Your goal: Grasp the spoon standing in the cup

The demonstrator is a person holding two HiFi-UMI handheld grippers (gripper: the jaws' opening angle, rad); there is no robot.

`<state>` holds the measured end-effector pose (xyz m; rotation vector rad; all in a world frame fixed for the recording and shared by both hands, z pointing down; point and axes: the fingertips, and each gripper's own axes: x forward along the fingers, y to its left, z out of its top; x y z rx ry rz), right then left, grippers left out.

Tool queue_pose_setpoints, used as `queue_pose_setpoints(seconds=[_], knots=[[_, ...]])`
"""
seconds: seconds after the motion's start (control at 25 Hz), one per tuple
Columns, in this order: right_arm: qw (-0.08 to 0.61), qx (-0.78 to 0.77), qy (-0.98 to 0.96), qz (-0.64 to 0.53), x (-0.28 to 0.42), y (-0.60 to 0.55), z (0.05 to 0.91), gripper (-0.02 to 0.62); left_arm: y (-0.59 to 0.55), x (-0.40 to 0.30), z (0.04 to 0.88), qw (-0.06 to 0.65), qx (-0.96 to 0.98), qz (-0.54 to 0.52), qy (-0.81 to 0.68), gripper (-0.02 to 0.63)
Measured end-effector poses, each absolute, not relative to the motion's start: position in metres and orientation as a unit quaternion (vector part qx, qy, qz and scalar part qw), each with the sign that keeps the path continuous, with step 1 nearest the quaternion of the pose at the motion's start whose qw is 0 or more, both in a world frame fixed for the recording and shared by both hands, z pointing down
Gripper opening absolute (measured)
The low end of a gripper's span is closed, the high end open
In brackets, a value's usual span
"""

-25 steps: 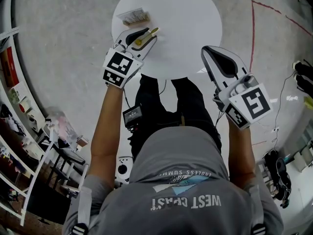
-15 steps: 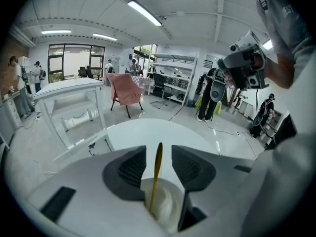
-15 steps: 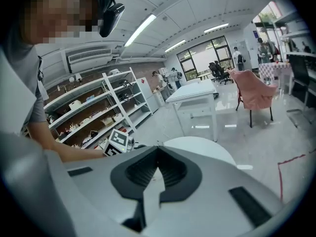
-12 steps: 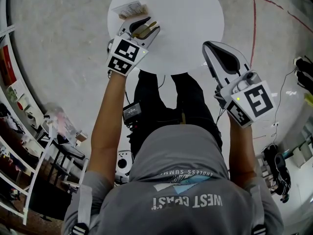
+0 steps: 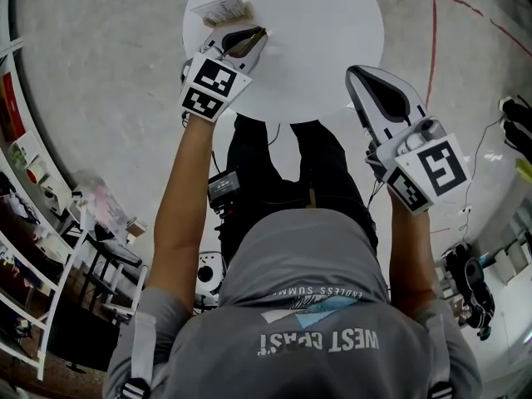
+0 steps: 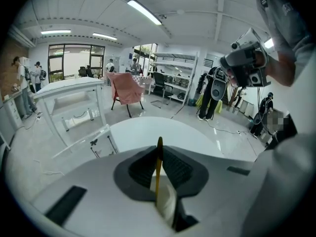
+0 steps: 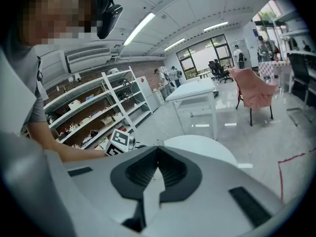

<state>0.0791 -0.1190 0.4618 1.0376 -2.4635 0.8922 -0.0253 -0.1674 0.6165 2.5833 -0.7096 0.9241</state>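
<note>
A gold-coloured spoon (image 6: 158,174) stands upright in a white cup (image 6: 168,204) on the round white table (image 5: 324,32). My left gripper (image 6: 159,149) has just been closing and its dark pads now press on the spoon's handle from both sides. In the head view the left gripper (image 5: 249,36) sits over the table's left part, hiding the cup, with the spoon (image 5: 252,38) showing between the jaws. My right gripper (image 5: 353,75) hangs off the table's right edge, shut and empty; its tips (image 7: 158,149) meet.
A small flat pack (image 5: 220,11) lies on the table just beyond the left gripper. A red line (image 5: 432,48) marks the floor at the right. Shelving (image 5: 25,223) runs along the left. The person's legs (image 5: 283,173) are below the table's near edge.
The left gripper moved a little further over the table, and its jaws, wide apart around the spoon before, have closed on the handle. The right gripper stayed where it was.
</note>
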Motion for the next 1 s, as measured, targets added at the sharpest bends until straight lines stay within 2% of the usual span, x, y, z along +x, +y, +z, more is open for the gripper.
queue_pose_setpoints(seconds=[1.0], knots=[[0.150, 0.353, -0.886, 0.261, 0.060, -0.134, 0.419, 0.002, -0.174, -0.059, 0.532, 0.121, 0.911, 0.263, -0.295, 0.032]])
